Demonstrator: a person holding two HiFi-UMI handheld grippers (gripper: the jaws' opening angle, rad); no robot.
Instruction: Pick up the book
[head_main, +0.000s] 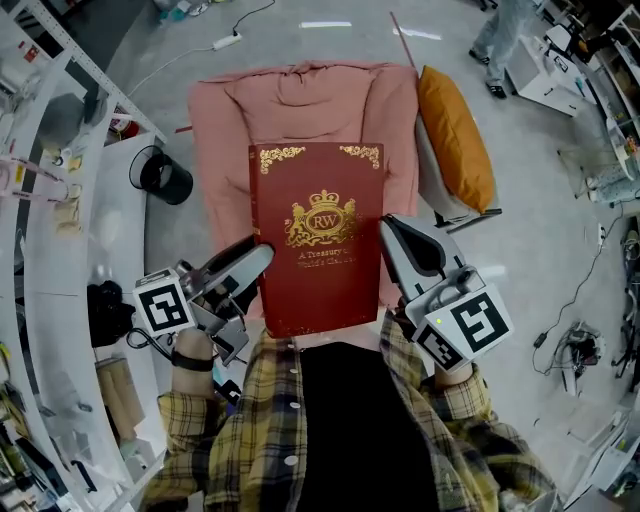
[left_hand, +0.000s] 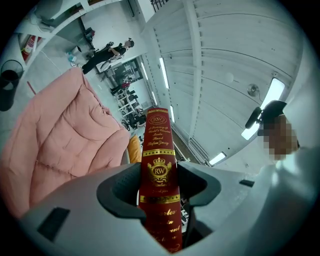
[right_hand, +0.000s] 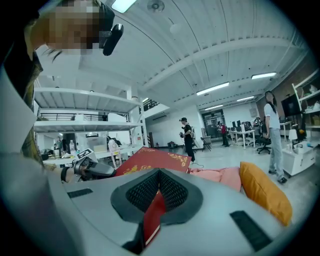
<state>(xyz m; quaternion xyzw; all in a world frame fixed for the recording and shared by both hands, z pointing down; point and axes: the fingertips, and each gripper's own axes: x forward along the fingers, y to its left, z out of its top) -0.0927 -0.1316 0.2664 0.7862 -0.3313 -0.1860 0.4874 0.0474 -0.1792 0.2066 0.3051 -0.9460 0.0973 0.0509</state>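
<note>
Book: I have the red book (head_main: 318, 235) lying roughly flat in the air, cover up, over the front edge of the pink armchair (head_main: 300, 100) seat. It looks clear of the cushion.
Left gripper: the left gripper (head_main: 258, 258) is clamped on the spine, which sits pinched between both pads in its own view.
Right gripper: the right gripper (head_main: 392, 232) bites the opposite long edge, with cover and pages between its jaws.
Step in hand: the lift. I would raise both hands at one rate and keep the squeeze even. Both grips sit toward the near end, so I judge the far end may droop or twist.
Around: an orange cushion (head_main: 455, 135) at the armchair's right edge; a black bin (head_main: 160, 175) and white shelving (head_main: 40, 150) off its left side; people (right_hand: 187, 137) well apart across the room.
In the way: nothing I can see above the book; the armchair's back lies beyond its far edge.
</note>
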